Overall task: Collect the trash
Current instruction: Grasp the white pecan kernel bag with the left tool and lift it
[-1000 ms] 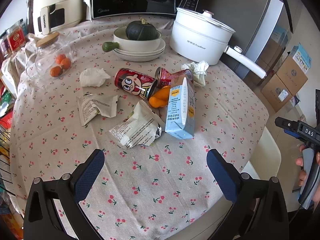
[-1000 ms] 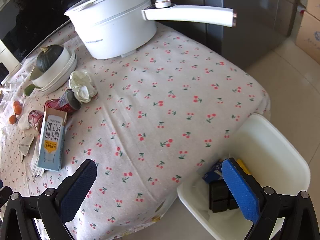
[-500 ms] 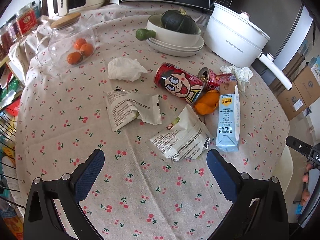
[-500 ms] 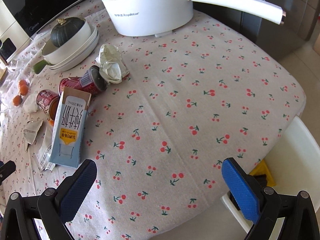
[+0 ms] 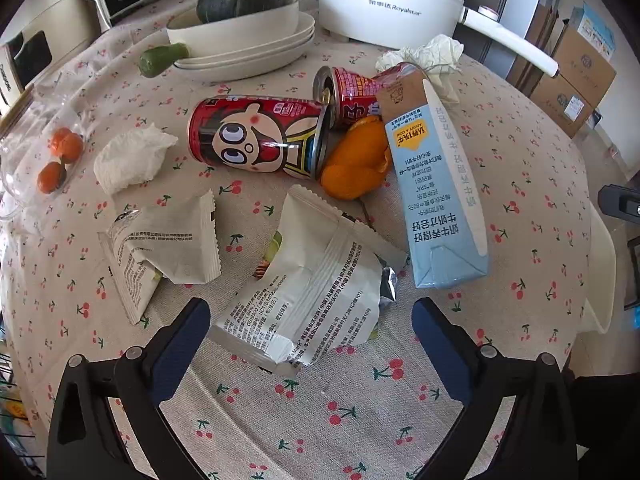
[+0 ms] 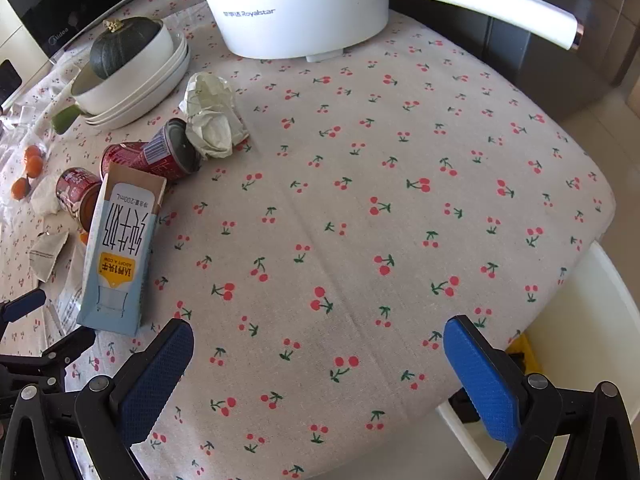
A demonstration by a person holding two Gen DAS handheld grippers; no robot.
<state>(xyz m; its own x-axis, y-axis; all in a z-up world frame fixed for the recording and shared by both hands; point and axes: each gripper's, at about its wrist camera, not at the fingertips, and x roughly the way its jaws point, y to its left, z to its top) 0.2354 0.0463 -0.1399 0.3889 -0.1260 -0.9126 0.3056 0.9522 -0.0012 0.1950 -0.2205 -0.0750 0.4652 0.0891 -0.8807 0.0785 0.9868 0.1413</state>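
From the left wrist we see our left gripper with its jaws spread wide and holding nothing; the torn white snack wrapper lies straight ahead, its near edge reaching in between the two blue pads, so we judge it the nearest piece of trash for this hand; its long axis runs roughly along our line of sight, tilted a little rightward. A second crumpled wrapper sits to the left of it, apart; the blue milk carton lies on its side to the right, long axis pointing away from us; beyond are the red cartoon can, an orange peel and a white tissue.

From the right wrist our right gripper is likewise spread and empty, hovering over bare cherry tablecloth; the milk carton lies off to its left, near the left pad but not between the pads; the white bin shows at the table's right edge. We judge the left hand better placed.
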